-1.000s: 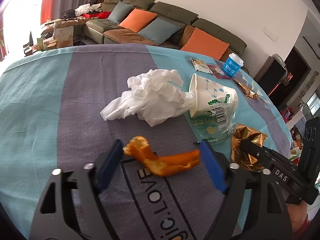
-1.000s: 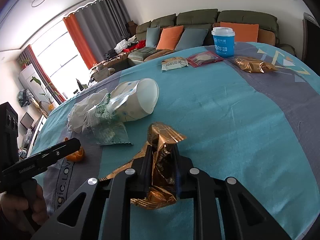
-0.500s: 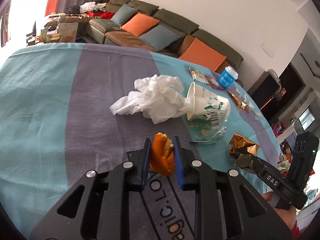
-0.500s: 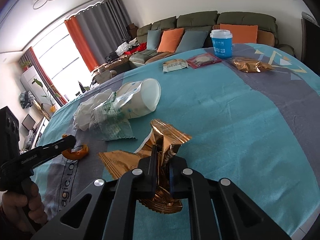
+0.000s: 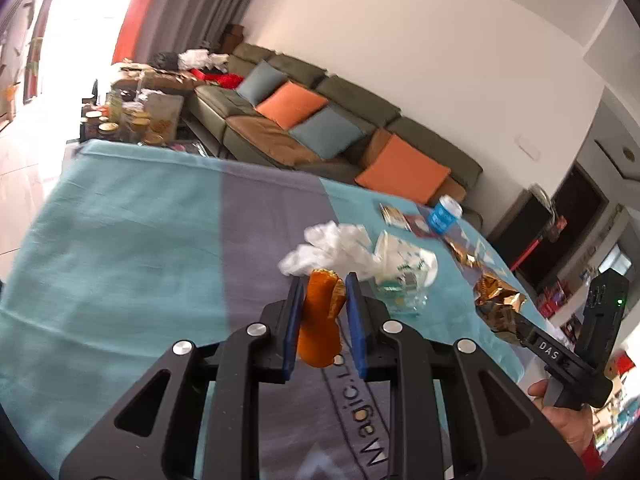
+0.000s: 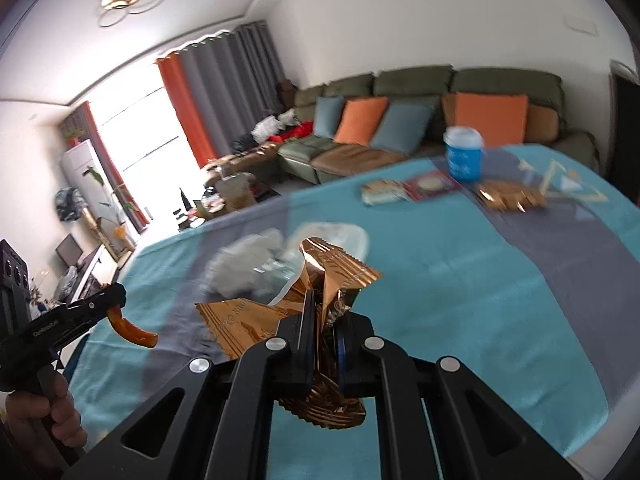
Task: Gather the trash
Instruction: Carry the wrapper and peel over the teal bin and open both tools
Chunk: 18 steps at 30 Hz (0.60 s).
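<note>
Orange peel (image 5: 320,320) clamped in left claw (image 5: 322,304), now lifted clear of tabletop (image 5: 120,240); a second ago it lay flat between open fingers. Gold foil wrapper (image 6: 332,292) pinched in right claw (image 6: 324,320), also raised higher than before. Both pieces secured, so likely next: carry to bin, none in view. Left behind on tabletop: white tissue wad (image 5: 332,252), tipped paper cup (image 5: 404,264), blue cup (image 6: 463,154), more wrappers.

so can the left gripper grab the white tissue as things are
Probably not yet: the left gripper is shut on the orange peel, so its fingers are occupied. The white tissue lies unobstructed just ahead on the table.
</note>
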Tool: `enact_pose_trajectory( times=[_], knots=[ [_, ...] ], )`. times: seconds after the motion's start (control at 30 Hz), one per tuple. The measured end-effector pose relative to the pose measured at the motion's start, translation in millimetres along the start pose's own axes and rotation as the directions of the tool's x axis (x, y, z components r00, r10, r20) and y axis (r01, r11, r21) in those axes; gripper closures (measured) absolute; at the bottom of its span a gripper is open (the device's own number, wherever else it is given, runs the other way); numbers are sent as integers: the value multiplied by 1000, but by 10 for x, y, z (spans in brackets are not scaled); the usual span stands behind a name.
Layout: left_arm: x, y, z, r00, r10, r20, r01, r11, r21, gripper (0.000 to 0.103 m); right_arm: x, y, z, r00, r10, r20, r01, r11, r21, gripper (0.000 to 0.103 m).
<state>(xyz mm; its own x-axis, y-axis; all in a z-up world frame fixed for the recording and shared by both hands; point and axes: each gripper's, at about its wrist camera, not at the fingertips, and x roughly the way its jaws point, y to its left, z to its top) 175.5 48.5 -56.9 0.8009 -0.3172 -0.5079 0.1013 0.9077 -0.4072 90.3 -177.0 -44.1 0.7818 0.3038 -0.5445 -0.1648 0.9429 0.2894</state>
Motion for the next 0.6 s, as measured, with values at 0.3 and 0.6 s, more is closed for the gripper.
enact_pose_trajectory(
  times=[0.3, 0.6],
  knots=[
    [-771, 447, 129, 986, 95, 138, -88, 995, -53, 81, 132, 801, 176, 987, 158, -6, -157, 976, -151, 96],
    [-1672, 1090, 119, 929, 280, 243, -247, 956, -159, 81, 475, 1866, 199, 930, 353, -100, -366, 882, -296, 96]
  ],
)
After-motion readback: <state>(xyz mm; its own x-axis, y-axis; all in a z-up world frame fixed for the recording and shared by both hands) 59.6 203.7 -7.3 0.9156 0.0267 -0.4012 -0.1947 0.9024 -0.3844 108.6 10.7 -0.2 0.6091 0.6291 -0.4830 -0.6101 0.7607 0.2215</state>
